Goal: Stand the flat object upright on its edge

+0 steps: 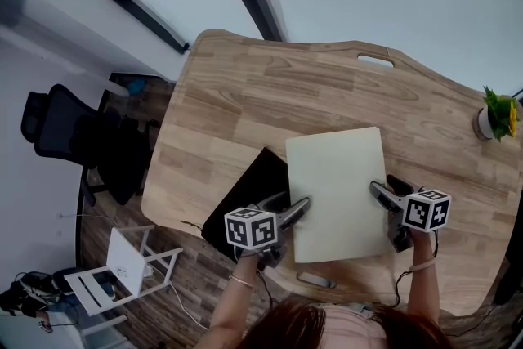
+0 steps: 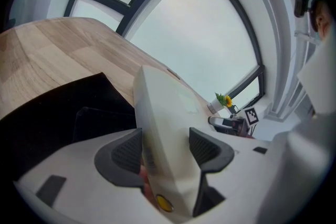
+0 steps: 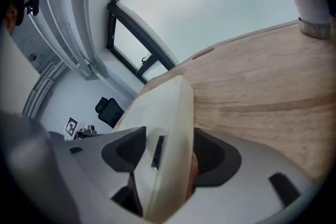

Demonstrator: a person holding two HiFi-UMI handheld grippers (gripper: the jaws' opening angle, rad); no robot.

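**Getting a square bite before tipping the slab**

A black mat [image 1: 249,196] lies at the near-left edge of the table [image 1: 310,86]. Above it, the left gripper [image 1: 294,211] has its jaws spread wide astride the left edge of the flat object [image 1: 339,188], with the pads not clamping. This cream slab looks to lie flat, or nearly so, across the table's near middle. One of its corners rests over the mat. The right gripper [image 1: 379,194] straddles the opposite edge, equally wide and unclamped.

I judge that both grippers should close squarely at matching spots. They should then raise the near side together, pivoting on the far edge, so the slab cannot skid toward the potted plant [image 1: 497,114] at the table's far right.

No brand or writing is legible. The only markings are patterned marker cubes [image 1: 250,228], a dark slot [image 3: 156,150] and a yellow dot [image 2: 164,202].
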